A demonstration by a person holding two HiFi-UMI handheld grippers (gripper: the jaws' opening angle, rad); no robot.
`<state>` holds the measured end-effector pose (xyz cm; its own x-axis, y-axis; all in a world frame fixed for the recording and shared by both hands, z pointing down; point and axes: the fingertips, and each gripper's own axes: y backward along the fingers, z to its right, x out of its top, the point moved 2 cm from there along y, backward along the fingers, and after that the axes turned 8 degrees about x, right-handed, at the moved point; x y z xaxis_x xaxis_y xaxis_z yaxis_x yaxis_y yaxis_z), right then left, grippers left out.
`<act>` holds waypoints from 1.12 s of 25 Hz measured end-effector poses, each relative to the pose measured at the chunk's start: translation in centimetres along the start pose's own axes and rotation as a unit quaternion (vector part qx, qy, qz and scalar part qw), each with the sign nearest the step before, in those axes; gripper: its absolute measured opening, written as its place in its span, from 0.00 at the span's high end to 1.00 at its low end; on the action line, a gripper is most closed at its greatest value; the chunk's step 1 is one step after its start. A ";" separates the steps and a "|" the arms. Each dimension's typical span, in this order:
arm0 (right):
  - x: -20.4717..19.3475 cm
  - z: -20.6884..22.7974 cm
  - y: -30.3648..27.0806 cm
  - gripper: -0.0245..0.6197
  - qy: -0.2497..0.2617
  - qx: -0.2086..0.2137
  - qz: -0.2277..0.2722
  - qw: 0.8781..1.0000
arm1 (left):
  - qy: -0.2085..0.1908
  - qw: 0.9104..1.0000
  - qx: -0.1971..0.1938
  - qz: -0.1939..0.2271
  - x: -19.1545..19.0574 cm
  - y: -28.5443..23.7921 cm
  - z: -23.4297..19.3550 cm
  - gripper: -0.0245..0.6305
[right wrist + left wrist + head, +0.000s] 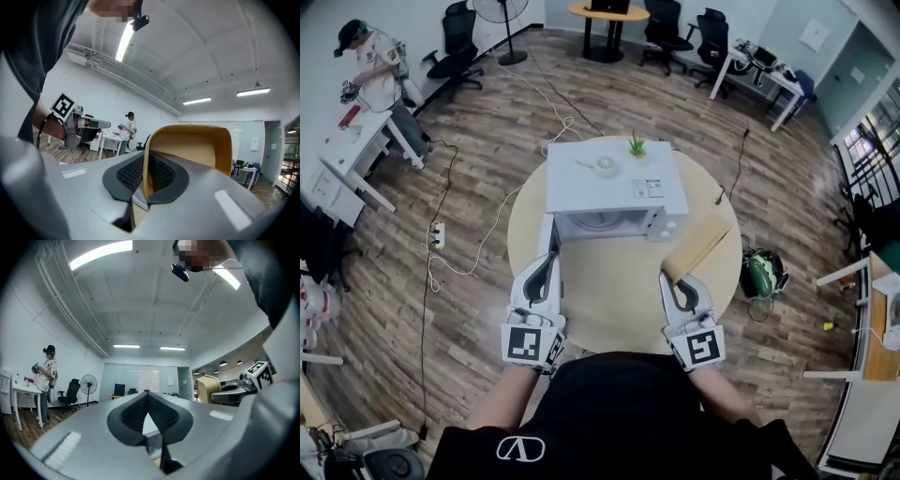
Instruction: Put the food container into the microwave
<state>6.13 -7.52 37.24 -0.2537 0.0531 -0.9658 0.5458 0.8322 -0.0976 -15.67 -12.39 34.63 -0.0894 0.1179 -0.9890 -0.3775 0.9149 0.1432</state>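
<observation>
Step in hand: carrying the container (701, 246) to the microwave (614, 178); by my reading it has not gone in yet.
Grip: my right tongs (147, 176) are clamped on one thin wall of the container, the rim pinched between the ribbed pads. I'd hold that pinch firm, since all the weight hangs beyond it.
Tilt: the container points forward and up from the tongs, so I'd level it before it reaches the opening.
Path: I'd go forward and to the left, low over the surface (609, 291), straight at the white opening.
Door: the door (549, 236) stands swung out on the left, edge-on to me. I'd stay wide of it.
Landing: I'd set the base flat on the microwave floor before letting the pinch go.
Right arm: drawn in close to my body, tongs aimed ahead, the container just short of the microwave's right front corner.
Left arm: likewise close in. My left tongs (149, 413) are closed tip to tip with nothing between them, pointing at the door's near edge.
</observation>
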 end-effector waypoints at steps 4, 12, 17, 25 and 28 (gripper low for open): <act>0.2 0.4 -1.2 0.94 0.012 0.010 -0.001 1.000 | -0.006 1.000 0.002 0.003 0.0 -0.5 -0.1 0.96; -0.3 2.6 -2.1 0.94 0.019 0.033 0.002 0.999 | -0.022 0.999 0.023 0.007 0.2 -1.9 1.2 0.96; -0.7 4.3 -3.0 0.94 0.022 0.045 0.001 0.999 | -0.031 0.999 0.031 0.011 0.5 -3.4 2.0 0.96; -1.6 5.6 -5.3 0.94 0.038 0.078 -0.020 0.996 | -0.024 0.999 0.041 -0.011 -1.0 -4.7 2.6 0.96; -3.0 5.5 -7.2 0.94 0.055 0.099 -0.048 0.992 | -0.014 0.999 0.044 -0.023 -2.4 -4.7 2.6 0.96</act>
<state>7.38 -16.74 39.55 -0.3914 0.0485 -0.9189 0.6586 0.7122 -0.2429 -11.30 -15.95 36.25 -0.0485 0.0844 -0.9953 -0.2978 0.9499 0.0951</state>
